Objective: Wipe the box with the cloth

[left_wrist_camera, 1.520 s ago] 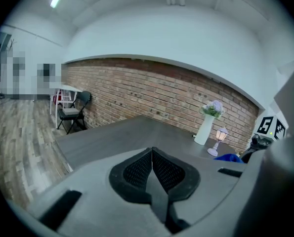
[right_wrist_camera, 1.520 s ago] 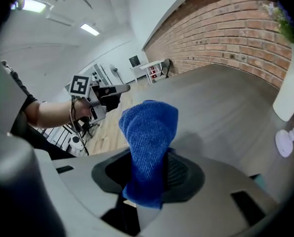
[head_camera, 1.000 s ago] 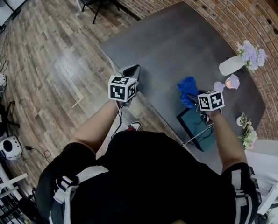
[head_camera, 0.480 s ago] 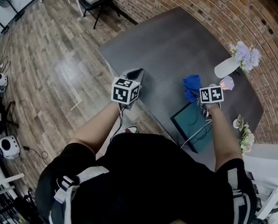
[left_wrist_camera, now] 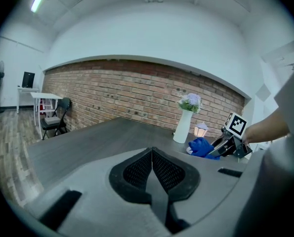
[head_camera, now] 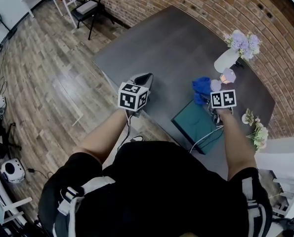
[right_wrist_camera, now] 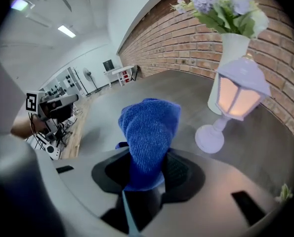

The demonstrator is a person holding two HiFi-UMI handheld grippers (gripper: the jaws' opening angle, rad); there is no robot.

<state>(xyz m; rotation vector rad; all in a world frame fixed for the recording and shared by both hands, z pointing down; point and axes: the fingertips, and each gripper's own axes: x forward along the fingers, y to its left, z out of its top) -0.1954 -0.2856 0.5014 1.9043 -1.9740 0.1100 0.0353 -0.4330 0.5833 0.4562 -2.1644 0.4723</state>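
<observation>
The right gripper (right_wrist_camera: 147,168) pinches the blue cloth (right_wrist_camera: 149,130) between its jaws, with the bunched fabric standing up past the pads. In the head view the cloth sits just beyond the far corner of the teal box (head_camera: 196,126); whether it touches the box cannot be told. The box lies flat on the dark table (head_camera: 166,48). The left gripper (left_wrist_camera: 151,171), well to the left of the box, has its jaws pressed together on nothing. A white vase (head_camera: 226,60) and a small lantern lamp (right_wrist_camera: 238,90) stand beyond the box (both near the cloth). The cloth looks soft, light and limp, so this low grip leaves a free pad for wiping. The box looks light and may slide unless it is steadied at a side wall.
</observation>
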